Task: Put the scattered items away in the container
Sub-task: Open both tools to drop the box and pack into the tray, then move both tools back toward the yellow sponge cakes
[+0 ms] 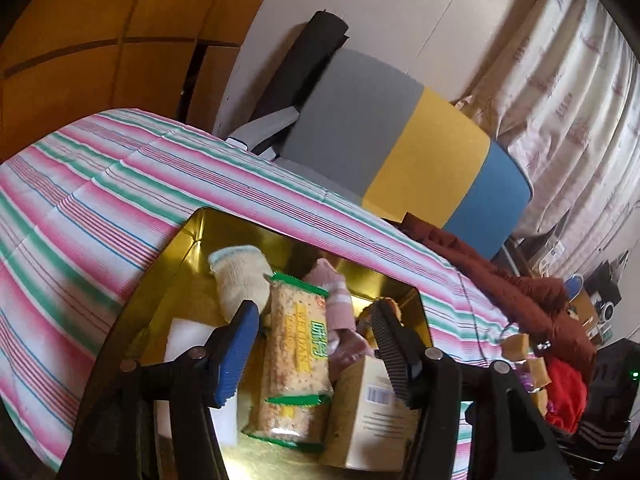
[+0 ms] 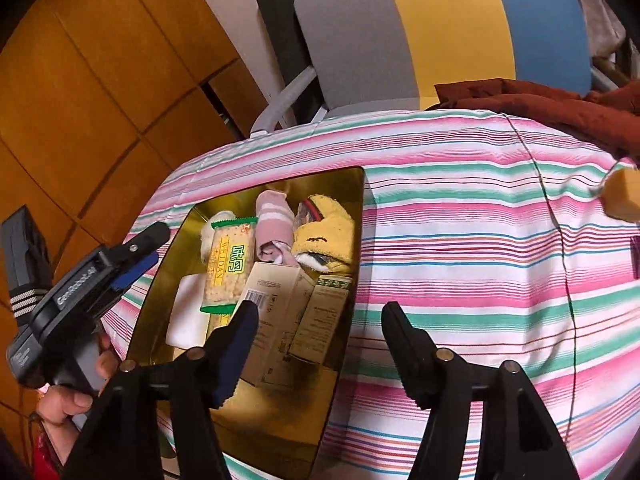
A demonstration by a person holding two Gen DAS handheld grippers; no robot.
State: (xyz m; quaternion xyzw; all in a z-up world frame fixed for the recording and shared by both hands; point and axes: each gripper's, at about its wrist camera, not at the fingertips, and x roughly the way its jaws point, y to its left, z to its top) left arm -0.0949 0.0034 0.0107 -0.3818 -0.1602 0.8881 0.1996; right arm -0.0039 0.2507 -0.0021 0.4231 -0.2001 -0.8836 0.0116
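A gold tin (image 1: 188,240) (image 2: 354,200) sits on the striped tablecloth. In it lie a cracker pack (image 1: 298,356) (image 2: 230,264), a cream sock (image 1: 240,276), a pink sock (image 1: 338,300) (image 2: 272,220), a yellow sock (image 2: 326,232), a white block (image 2: 186,312) and two beige boxes (image 1: 368,412) (image 2: 276,304). My left gripper (image 1: 312,320) (image 2: 154,246) hangs open over the cracker pack, pads clear of it. My right gripper (image 2: 320,312) stands open above the boxes and the tin's right wall, holding nothing. Small yellow blocks (image 1: 516,346) (image 2: 624,196) lie on the cloth outside the tin.
A chair with a grey, yellow and blue back (image 1: 400,140) (image 2: 440,32) stands behind the table. A dark red jacket (image 1: 500,280) (image 2: 560,108) lies on the table's far right. A thin black cable (image 2: 560,240) crosses the cloth. A hand (image 2: 68,396) holds the left gripper.
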